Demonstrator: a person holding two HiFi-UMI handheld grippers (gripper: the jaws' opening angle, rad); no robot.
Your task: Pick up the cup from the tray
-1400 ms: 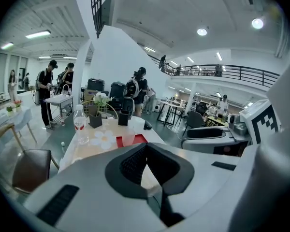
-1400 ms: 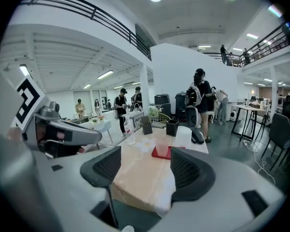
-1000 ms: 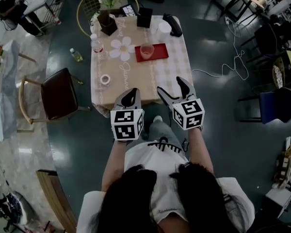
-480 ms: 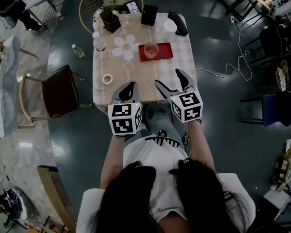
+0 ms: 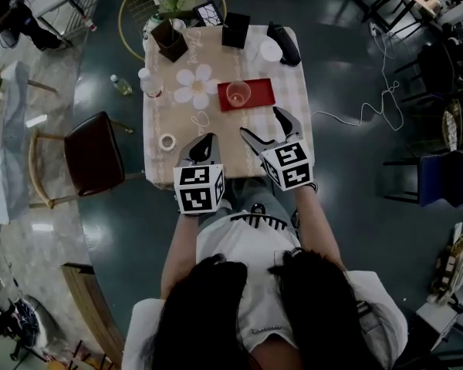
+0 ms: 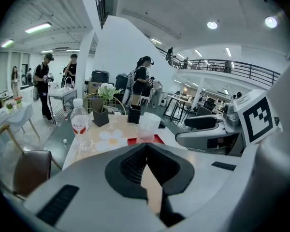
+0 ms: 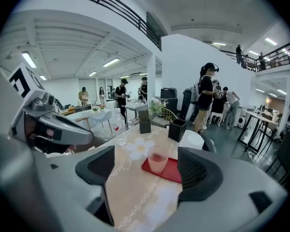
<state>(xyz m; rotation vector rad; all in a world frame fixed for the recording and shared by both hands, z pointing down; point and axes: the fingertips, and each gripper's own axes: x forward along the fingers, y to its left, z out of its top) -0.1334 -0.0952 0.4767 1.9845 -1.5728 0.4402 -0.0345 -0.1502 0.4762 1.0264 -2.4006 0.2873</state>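
Note:
A clear pinkish cup stands upright on a red tray on the far half of the table. My right gripper hovers over the table's near right part, just short of the tray. Its jaws are wide apart and still opening, with nothing between them. In the right gripper view the cup and tray lie straight ahead of that gripper. My left gripper is shut and empty over the near edge. From the left gripper the cup shows beyond its tips.
A water bottle, a flower-shaped mat and a tape roll lie left of the tray. A potted plant, a black box and a white lidded cup stand at the far end. A brown chair is left of the table.
Both grippers have moved forward over the table's near edge. The right gripper has come closer to the tray and its jaws have spread wider. The left stays shut.

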